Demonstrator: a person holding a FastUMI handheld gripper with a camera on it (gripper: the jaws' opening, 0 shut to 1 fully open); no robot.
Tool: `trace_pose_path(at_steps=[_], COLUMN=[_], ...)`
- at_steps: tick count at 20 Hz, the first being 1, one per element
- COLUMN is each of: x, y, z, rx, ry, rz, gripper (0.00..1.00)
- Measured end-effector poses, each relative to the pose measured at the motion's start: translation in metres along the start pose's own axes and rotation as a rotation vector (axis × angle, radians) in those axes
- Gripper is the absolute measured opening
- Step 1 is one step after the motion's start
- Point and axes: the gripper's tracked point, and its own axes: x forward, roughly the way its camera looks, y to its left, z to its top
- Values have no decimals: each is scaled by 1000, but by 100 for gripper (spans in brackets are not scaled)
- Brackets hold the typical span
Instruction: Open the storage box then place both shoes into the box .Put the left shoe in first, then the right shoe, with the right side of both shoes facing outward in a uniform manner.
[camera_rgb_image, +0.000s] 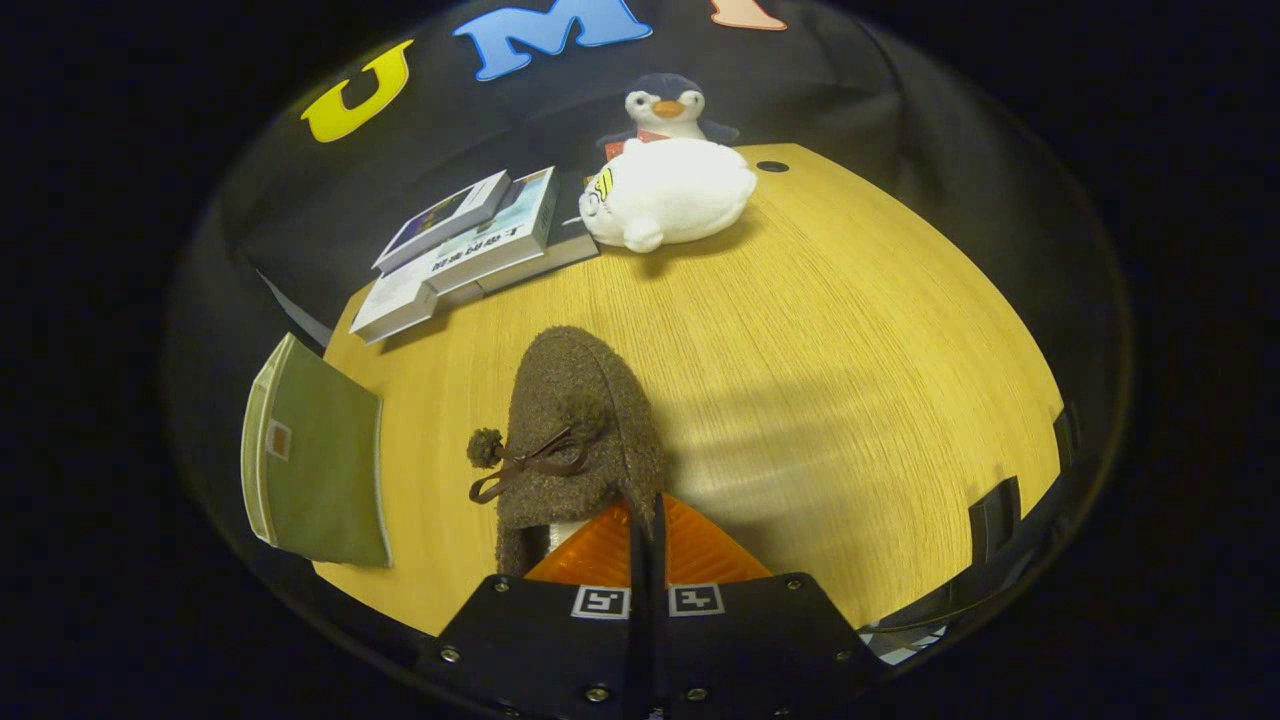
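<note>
the brown fuzzy shoe (580, 430) sits right at the claw (648, 540), its heel end up against the fingers and its rounded toe pointing straight ahead, so its long axis runs in line with the claw's own reach. a small bow with a pompom lies across its top, hanging toward the left side. the fingers look pressed nearly together, with only a thin dark slit between them, and they seem to be pinching the rim of the shoe's opening on its right side; the contact itself is hidden under the pads, so this is a judgement rather than something plainly seen. whether the shoe rests on the tabletop (850, 350) or hangs a little above it i cannot tell, though a soft shadow falls to its right.

off to the left of the shoe, at the tabletop's near left corner, lies the green storage box (320, 460), a flat fabric-faced thing seen at a slant; i cannot tell if its lid is open. it lies to the side of the claw's line, not ahead of it, so the coming move turns on swinging the shoe leftward and turning it so the correct side faces out.

the claw points forward and tips down toward the wood. beyond the toe, well apart, a stack of books (470, 245) sits at the far left, a white plush seal (670, 195) beside it, and a penguin toy (667, 108) just behind the seal.
</note>
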Motion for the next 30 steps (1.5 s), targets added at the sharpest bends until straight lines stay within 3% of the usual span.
trace_pose_path(at_steps=[16,30], x=[-50,-59], y=[156,310], z=[38,28], rx=[41,4], ry=[-42,-30], rz=[151,322], gripper=[0,0])
